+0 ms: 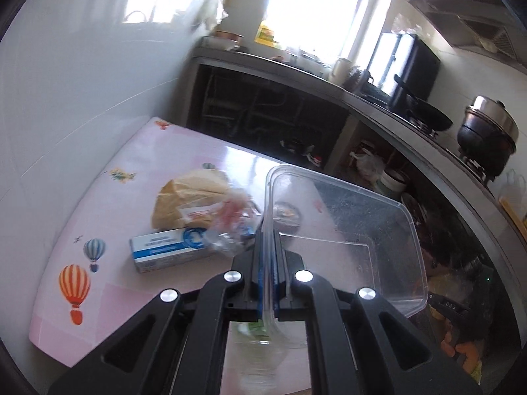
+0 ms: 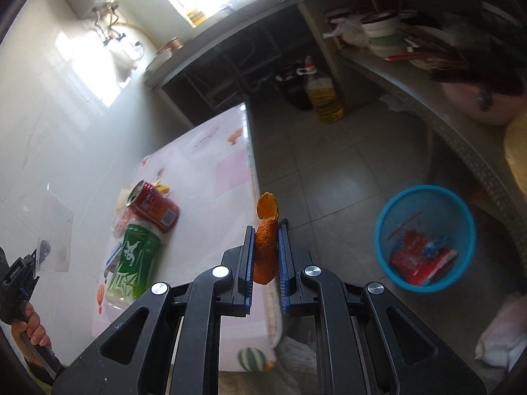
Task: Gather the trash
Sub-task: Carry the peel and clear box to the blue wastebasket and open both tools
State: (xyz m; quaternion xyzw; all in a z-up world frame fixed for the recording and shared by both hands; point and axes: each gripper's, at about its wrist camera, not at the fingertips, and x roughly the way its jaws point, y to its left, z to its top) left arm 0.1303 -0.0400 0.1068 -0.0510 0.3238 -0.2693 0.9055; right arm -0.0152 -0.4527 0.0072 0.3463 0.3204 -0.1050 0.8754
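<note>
My left gripper is shut on the wall of a clear plastic container, held up above the pink table. The same container shows at the left edge of the right wrist view, with the left gripper and a hand below it. My right gripper is shut on a curled strip of orange peel, at the table's right edge. A blue waste basket stands on the floor to the right, with red wrappers inside.
On the table lie a red can, a green can, a blue-and-white box, a bread bag and crumpled plastic. A kitchen counter with pots runs behind; an oil bottle stands on the tiled floor.
</note>
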